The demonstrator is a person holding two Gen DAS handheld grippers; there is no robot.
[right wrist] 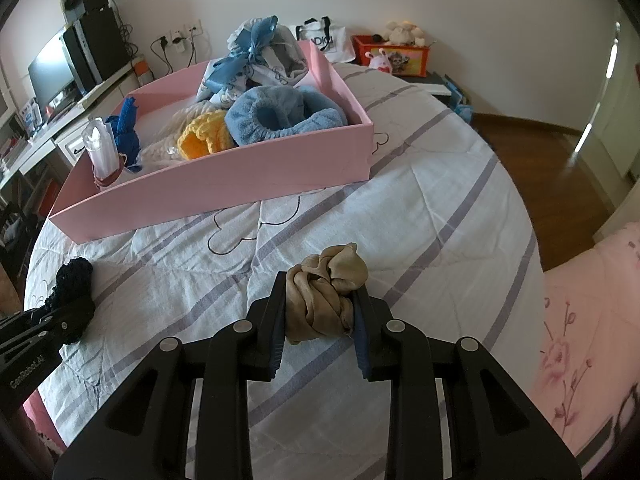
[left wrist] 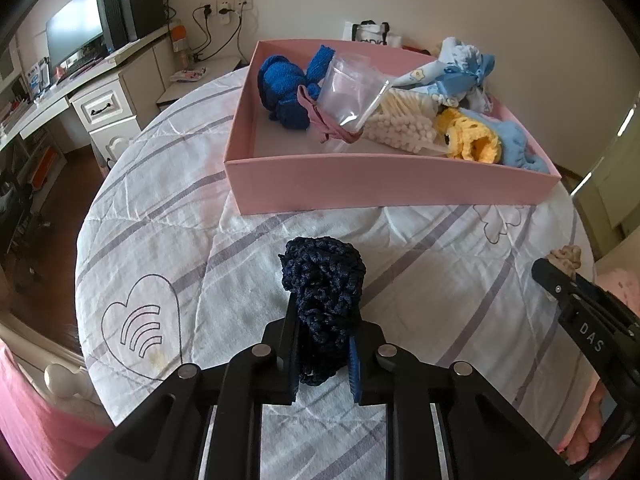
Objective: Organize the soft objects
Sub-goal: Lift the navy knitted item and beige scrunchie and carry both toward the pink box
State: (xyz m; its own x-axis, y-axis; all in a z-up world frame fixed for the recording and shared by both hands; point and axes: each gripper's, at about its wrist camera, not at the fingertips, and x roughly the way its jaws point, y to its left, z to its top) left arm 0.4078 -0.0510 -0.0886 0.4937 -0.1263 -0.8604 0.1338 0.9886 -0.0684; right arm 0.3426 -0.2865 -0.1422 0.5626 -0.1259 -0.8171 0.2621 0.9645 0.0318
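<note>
The left gripper (left wrist: 324, 356) is squeezed tight on a dark navy knitted bundle (left wrist: 322, 280) whose far end rests on the white striped bed cover (left wrist: 440, 280), near its front edge. The right gripper (right wrist: 320, 332) pinches a tan silky knotted cloth (right wrist: 328, 288) above the same cover. Both soft things look picked up — so the next job, I think, is to lift them over the near wall of the pink cardboard box (right wrist: 224, 192) further back on the cover and let go. The navy bundle looks bumpy and squashy; the tan cloth looks smooth and floppy.
</note>
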